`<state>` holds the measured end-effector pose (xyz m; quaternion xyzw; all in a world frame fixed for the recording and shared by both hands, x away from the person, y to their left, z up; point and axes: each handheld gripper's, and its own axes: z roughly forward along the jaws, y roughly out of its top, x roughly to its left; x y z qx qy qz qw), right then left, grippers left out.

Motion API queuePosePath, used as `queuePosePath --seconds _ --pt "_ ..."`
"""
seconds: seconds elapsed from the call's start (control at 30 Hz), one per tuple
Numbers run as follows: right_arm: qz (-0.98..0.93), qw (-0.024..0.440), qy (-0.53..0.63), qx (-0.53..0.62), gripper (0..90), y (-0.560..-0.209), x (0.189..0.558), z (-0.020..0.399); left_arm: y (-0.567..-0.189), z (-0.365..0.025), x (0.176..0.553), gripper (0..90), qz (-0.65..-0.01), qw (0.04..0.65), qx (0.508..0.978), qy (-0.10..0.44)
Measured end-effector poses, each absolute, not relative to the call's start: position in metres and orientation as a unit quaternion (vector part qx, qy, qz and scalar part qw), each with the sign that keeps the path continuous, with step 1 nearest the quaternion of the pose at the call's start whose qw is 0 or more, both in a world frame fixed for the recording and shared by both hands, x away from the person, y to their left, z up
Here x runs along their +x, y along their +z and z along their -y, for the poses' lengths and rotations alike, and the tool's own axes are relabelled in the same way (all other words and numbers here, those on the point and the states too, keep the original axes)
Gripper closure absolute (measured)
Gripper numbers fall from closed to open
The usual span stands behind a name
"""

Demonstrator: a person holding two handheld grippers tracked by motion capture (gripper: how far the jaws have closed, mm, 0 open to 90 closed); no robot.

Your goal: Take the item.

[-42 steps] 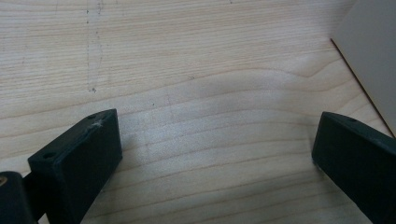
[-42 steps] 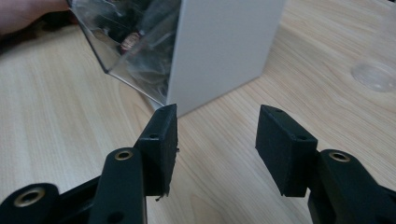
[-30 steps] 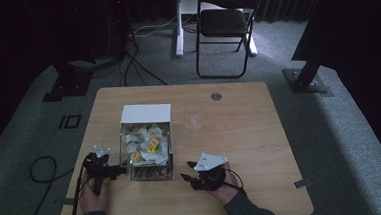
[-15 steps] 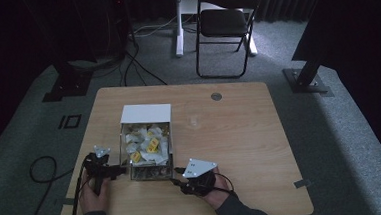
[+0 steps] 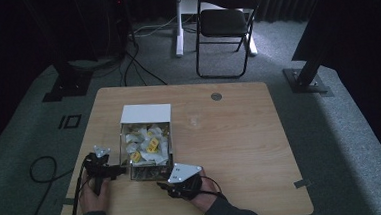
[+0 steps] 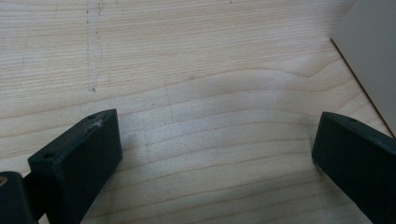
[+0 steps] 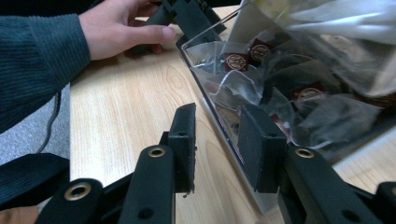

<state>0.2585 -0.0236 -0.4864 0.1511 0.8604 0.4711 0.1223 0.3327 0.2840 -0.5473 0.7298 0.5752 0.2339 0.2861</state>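
Room: dark curtains and a folding chair point(image 5: 223, 23) are standing behind, and the wooden bench point(image 5: 240, 134) is lying in the light in front of me.
Thing in hand: the clear box point(image 5: 126, 141) is sitting at the near-left part of the bench, its white lid point(image 5: 146, 113) is lying open at the far side, and many small packets point(image 5: 145, 145) are filling it.
Left tongs: I am keeping the left tongs point(image 5: 118, 168) just beside the left wall of the box, low over the bench. In the left gripper view the left tongs point(image 6: 215, 149) are standing spread wide with bare wood between them, and the pale side of the box point(image 6: 369, 56) is showing at the right edge.
Right tongs: I am bringing the right tongs point(image 5: 162, 185) to the near wall of the box. In the right gripper view the jaws of the right tongs point(image 7: 219, 140) have just been closing, and the clear wall point(image 7: 210, 70) is running between them. A gap is remaining on both sides, so they are not pinching it yet.
Other hand: my left hand point(image 7: 121, 30) is resting on its tool at the far corner of the box.
Step, as I am judging: I am taking hold of the near wall of the box, while the left side is waiting to steady it.
Next move, as I am judging: closing the right tongs fully on the thin wall, squarely, because the smooth plastic is likely to slip, and the light box is likely to slide or tip if I am pulling too early.
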Motion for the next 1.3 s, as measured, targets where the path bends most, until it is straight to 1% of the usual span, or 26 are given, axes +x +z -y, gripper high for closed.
queuePosePath --seconds 0.1,0.27,0.3,0.33,0.4,0.43,0.47,0.57,0.6,0.63,0.67,0.73,0.8,0.97,1.03,1.3 --pt "-0.864 0.122 0.465 0.149 67.8 -0.490 0.260 0.019 -0.547 -0.284 0.333 2.0 -0.575 0.286 0.730 0.234" --pt "-0.865 0.113 0.468 0.139 74.8 -0.488 0.259 0.021 -0.547 -0.284 0.333 2.0 -0.575 0.286 0.730 0.234" --pt "-0.865 0.113 0.468 0.139 74.8 -0.488 0.259 0.021 -0.547 -0.284 0.333 2.0 -0.575 0.286 0.730 0.234" --pt "-0.868 0.088 0.472 0.129 78.6 -0.488 0.258 0.021 -0.547 -0.284 0.333 2.0 -0.575 0.286 0.730 0.234" --pt "-0.872 0.092 0.465 0.122 78.5 -0.489 0.256 0.020 -0.547 -0.284 0.333 2.0 -0.575 0.286 0.730 0.234" --pt "-0.875 0.111 0.456 0.116 76.7 -0.492 0.250 0.017 -0.547 -0.284 0.333 2.0 -0.575 0.286 0.730 0.233" --pt "-0.872 0.112 0.462 0.118 75.0 -0.492 0.250 0.017 -0.547 -0.284 0.333 2.0 -0.575 0.286 0.730 0.233" --pt "-0.861 0.121 0.477 0.128 74.1 -0.489 0.249 0.019 -0.547 -0.284 0.333 2.0 -0.575 0.286 0.730 0.234" --pt "-0.851 0.136 0.489 0.136 71.2 -0.485 0.249 0.021 -0.547 -0.284 0.333 2.0 -0.575 0.286 0.730 0.234" --pt "-0.851 0.136 0.489 0.136 71.2 -0.485 0.249 0.021 -0.547 -0.284 0.333 2.0 -0.575 0.286 0.730 0.234" --pt "-0.841 0.147 0.499 0.145 69.3 -0.482 0.250 0.022 -0.547 -0.284 0.333 2.0 -0.575 0.286 0.730 0.234" --pt "-0.839 0.149 0.501 0.148 68.7 -0.481 0.251 0.022 -0.547 -0.284 0.333 2.0 -0.575 0.286 0.730 0.234" --pt "-0.844 0.147 0.493 0.152 68.7 -0.482 0.255 0.020 -0.547 -0.284 0.333 2.0 -0.575 0.286 0.730 0.234" --pt "-0.862 0.125 0.470 0.144 71.5 -0.493 0.258 0.013 -0.547 -0.284 0.333 2.0 -0.575 0.286 0.730 0.234" --pt "-0.863 0.122 0.469 0.141 74.5 -0.492 0.258 0.013 -0.547 -0.284 0.333 2.0 -0.575 0.286 0.730 0.234" --pt "-0.866 0.107 0.470 0.129 76.2 -0.489 0.255 0.017 -0.547 -0.284 0.333 2.0 -0.575 0.286 0.730 0.234"
